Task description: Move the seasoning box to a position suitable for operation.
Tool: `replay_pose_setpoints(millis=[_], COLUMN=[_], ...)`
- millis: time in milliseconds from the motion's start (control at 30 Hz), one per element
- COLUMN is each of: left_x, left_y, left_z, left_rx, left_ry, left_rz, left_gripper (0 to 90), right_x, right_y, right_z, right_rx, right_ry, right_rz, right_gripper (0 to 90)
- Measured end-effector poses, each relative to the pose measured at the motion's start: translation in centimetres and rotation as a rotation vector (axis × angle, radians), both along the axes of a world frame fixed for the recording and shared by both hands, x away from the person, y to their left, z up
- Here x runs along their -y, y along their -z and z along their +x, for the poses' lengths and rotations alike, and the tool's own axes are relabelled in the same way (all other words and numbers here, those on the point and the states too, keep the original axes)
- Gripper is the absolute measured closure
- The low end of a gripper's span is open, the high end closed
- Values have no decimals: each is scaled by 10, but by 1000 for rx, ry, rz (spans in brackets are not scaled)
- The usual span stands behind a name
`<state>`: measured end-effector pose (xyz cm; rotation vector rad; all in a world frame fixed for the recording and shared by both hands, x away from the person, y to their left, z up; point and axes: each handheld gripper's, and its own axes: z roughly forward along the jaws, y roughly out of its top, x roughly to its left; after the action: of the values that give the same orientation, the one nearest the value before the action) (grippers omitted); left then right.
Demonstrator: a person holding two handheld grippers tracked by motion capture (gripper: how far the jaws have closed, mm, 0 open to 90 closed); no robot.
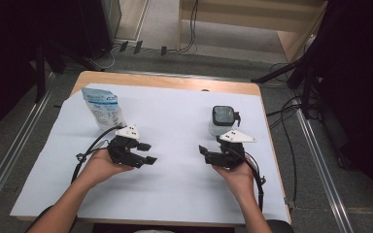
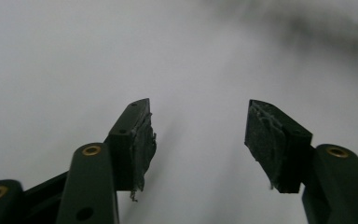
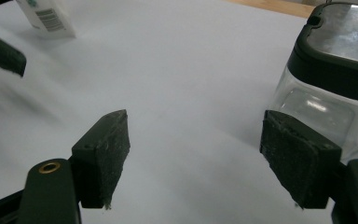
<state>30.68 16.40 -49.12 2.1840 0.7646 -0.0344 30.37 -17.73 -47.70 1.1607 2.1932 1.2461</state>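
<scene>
**Both hand-held grippers open and empty over the worktop**

Left hand-held gripper sits left of centre, held in the person's left hand, jaws pointing right toward the middle. Jaws spread wide, nothing between them; in the left gripper view its worn pads hang over bare white sheet.

Right hand-held gripper sits right of centre in the right hand, jaws pointing left, facing the other one. Also wide open, gripping nothing; pads frayed at the edges.

Clear container with a dark lid stands upright just beyond the right hand-held gripper, on the far right part of the sheet. In the right gripper view the container is just beside the right-hand jaw; contact cannot be told.

Blue-and-white pouch stands at far left, beyond the left hand-held gripper, apart from it.

White sheet covers most of the wooden worktop. Cables trail from each hand-held gripper.
</scene>
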Motion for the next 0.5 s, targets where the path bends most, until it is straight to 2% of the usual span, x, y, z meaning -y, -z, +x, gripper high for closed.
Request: replay_pose_setpoints(millis=[67, 100, 133, 167, 233, 267, 300, 367, 400, 433, 467, 500], left_x=[0, 0, 0, -1, -3, -3, -6, -7, -10, -10, -13, -15], left_y=[1, 0, -2, -2, -3, -3, -3, -4, -5, -5, -6, -6], left_z=[-2, -4, -8, -8, -8, -8, -7, -7, -5, -5, -3, -2], left_rx=[9, 35, 97, 120, 123, 123, 113, 104, 78, 78, 20, 10], left_ry=[6, 16, 30, 31, 23, 23, 12, 9, 1, 1, -20, -21], left_rz=[13, 34, 49, 54, 60, 60, 50, 45, 13, 13, -24, -33], left_gripper=[441, 437, 429, 419, 410, 405, 402, 393, 391, 386, 384, 382], right_x=[0, 1, 1, 1, 1, 1, 2, 3, 3, 3, 4, 5], right_y=[0, -1, -1, -2, -1, -1, 0, -1, -1, -1, -2, -2], right_z=[-3, -5, -6, -6, -5, -5, -3, -3, -3, -3, -4, -4], right_rx=[2, 6, 15, 26, 33, 33, -4, -1, 11, 11, 18, 7], right_ry=[-3, -2, -5, -9, -7, -7, -5, -13, -15, -15, -15, -12], right_rz=[9, 21, 24, 22, 15, 15, 25, 33, 30, 30, 37, 39], right_gripper=[254, 269, 284, 287, 287, 287, 311, 317, 318, 318, 343, 351])
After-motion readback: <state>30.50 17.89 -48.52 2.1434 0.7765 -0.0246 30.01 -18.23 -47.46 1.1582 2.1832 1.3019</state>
